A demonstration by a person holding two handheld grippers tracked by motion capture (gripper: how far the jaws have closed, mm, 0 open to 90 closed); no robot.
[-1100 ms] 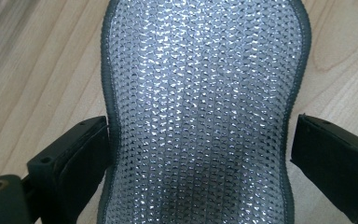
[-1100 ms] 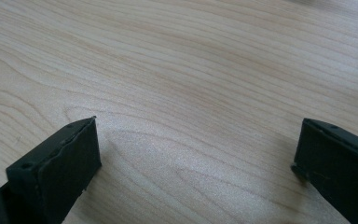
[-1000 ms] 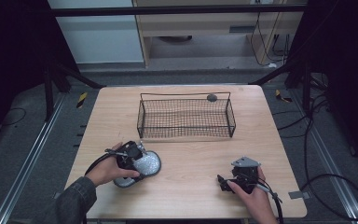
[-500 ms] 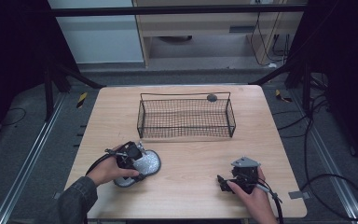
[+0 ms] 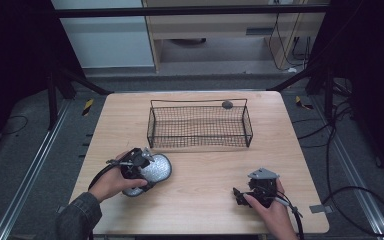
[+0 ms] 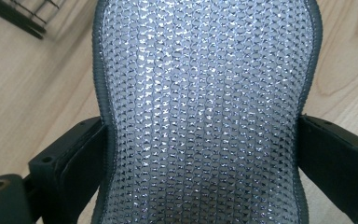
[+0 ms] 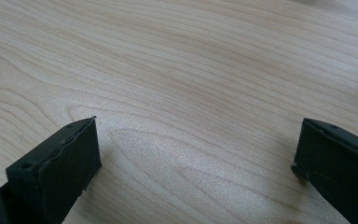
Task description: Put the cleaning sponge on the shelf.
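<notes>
Nothing has shifted: left tongs (image 5: 142, 167) still clasp the silver mesh pad (image 5: 152, 169) at the tabletop's (image 5: 205, 170) near-left, short of the wire basket (image 5: 200, 125); right tongs (image 5: 242, 196) gape wide, empty.

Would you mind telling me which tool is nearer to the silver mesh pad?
Left. The left tool has a jaw on each side of the silver mesh pad, against its edges. The right tool sits open across the table, well apart from it.
</notes>
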